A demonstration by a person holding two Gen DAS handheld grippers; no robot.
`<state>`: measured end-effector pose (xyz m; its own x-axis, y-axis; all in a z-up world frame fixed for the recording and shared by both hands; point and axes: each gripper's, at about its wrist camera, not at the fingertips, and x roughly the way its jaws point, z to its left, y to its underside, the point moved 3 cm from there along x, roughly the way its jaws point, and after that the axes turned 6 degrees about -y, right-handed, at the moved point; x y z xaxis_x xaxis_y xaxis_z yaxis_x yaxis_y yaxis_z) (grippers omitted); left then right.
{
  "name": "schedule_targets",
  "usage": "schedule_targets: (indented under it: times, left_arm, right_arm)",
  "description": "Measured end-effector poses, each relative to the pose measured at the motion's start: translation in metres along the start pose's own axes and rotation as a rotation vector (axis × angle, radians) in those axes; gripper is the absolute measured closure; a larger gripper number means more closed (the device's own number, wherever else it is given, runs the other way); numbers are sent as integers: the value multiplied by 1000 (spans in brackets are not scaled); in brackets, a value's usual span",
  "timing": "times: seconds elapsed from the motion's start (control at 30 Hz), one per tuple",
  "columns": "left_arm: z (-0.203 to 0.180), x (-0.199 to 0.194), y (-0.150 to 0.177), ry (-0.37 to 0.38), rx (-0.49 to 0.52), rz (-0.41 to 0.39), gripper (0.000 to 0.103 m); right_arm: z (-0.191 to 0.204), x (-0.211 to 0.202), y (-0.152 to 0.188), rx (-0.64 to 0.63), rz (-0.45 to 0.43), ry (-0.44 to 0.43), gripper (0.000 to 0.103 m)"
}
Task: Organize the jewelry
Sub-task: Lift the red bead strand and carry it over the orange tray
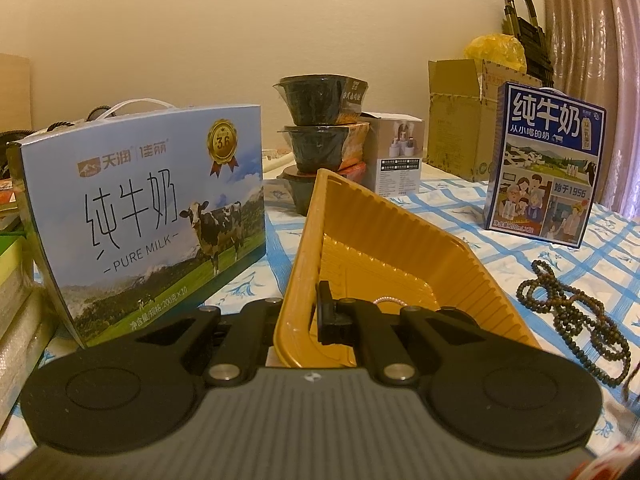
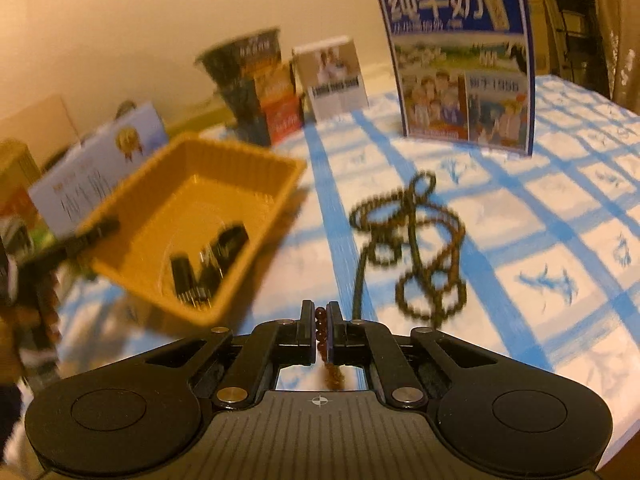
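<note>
Your right tool (image 2: 319, 330) is clenched on a strand of reddish-brown beads (image 2: 320, 326), pinched between the pads w/ the rest hanging down behind them. Your left tool (image 1: 298, 316) is clamped on the near rim of the yellow tray (image 1: 384, 248), which is tilted up off the worktop (image 2: 540, 240). In the right wrist view, dark items lie in the tray's low corner, too blurred to tell what they are; the left view shows a bit of pale chain there. Just right of the tray, a dark bead necklace (image 2: 412, 248) lies tangled on the blue-checked cloth. Further back: a blue milk carton (image 2: 460, 64) upright, a light-blue milk box (image 1: 140, 204) left of the tray, stacked black bowls (image 1: 320, 128) & a small white box (image 1: 396, 152) near the wall.
</note>
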<state>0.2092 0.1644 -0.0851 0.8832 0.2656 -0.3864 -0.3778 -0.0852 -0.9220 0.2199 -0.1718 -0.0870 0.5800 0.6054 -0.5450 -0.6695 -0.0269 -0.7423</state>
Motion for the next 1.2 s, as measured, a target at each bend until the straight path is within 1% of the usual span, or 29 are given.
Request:
schedule_targets:
  times: [0.07, 0.17, 0.37, 0.6, 0.8, 0.9, 1.0, 1.2]
  left_arm:
    - [0, 0, 0, 0, -2, -2, 98]
    - [-1, -1, 0, 3, -5, -6, 98]
    - [-1, -1, 0, 1, -8, -5, 98]
    - [-1, -1, 0, 0, -6, -7, 98]
    - [-1, -1, 0, 0, -7, -8, 98]
    - [-1, -2, 0, 2, -12, -7, 98]
    - [-2, -3, -1, 6, -10, -10, 98]
    - [-2, -3, -1, 6, -13, -9, 98]
  right_arm:
    - [0, -7, -11, 18, -33, -8, 98]
    - [-1, -14, -23, 31, -60, -13, 98]
    - [7, -13, -39, 18, -73, -26, 98]
    - [29, 3, -53, -10, -85, -116, 98]
    - [59, 27, -71, -45, -99, -214, 98]
    - [76, 43, -78, -67, -110, -236, 98]
    - [88, 62, -80, -74, -92, -266, 98]
    - [101, 101, -76, -93, -39, -266, 98]
